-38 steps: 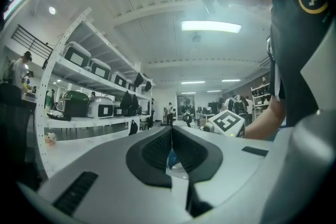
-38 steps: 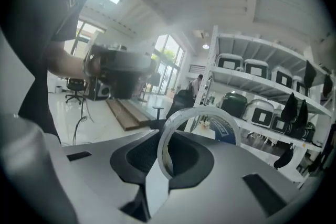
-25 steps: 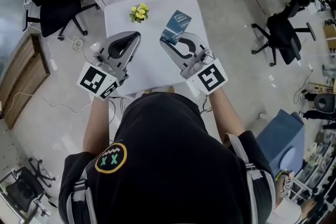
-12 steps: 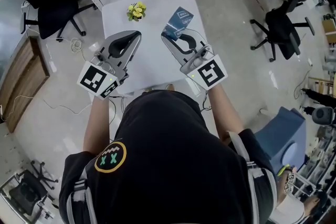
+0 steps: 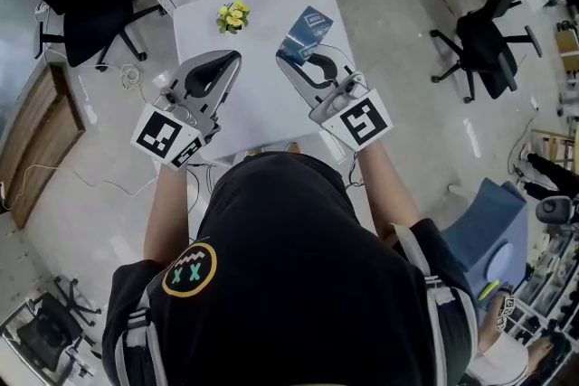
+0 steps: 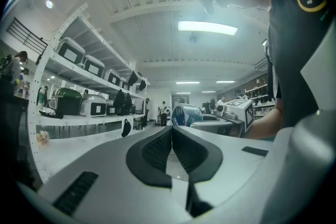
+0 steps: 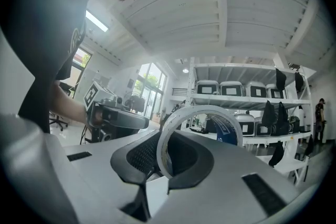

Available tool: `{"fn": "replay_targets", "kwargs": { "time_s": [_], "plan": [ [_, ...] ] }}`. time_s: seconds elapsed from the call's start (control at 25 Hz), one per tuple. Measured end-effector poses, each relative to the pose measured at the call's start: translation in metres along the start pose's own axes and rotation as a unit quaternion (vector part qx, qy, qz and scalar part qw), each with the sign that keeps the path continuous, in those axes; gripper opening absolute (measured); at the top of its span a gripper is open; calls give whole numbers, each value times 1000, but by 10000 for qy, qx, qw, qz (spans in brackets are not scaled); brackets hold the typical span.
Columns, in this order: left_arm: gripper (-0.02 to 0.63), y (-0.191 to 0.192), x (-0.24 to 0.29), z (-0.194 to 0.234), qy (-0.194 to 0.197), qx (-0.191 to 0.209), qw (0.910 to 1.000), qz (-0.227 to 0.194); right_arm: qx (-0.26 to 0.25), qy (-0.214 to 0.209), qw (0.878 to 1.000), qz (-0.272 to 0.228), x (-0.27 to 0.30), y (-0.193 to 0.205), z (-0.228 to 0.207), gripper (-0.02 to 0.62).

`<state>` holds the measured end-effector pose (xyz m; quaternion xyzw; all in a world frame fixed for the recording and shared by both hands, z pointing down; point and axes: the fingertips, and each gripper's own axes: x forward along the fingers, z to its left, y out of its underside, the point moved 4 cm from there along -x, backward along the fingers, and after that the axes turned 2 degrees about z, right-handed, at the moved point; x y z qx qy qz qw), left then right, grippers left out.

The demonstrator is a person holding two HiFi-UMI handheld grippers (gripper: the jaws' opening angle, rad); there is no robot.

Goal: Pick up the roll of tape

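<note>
Right gripper view shows the right gripper (image 7: 169, 140) pinched tight on the tape (image 7: 202, 110) so it won't slip, by the table's (image 5: 262, 23) right edge; the left gripper (image 6: 171, 131) is closed, empty.

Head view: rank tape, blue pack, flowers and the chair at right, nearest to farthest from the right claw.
1. The tape: gripped in the right claw.
2. The blue pack: on the table past its tips.
3. The flowers: table's far left corner.
4. The chair: on the floor, far right.
</note>
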<state>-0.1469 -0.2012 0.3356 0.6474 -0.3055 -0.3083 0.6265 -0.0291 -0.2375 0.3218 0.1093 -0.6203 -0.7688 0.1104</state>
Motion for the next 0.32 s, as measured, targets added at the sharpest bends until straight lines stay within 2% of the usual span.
{"fn": "replay_targets", "kwargs": {
  "time_s": [0.32],
  "plan": [
    [20, -3, 3, -2, -7, -14, 10000, 7, -54, -10, 10000, 46, -3, -2, -2, 66]
  ]
}}
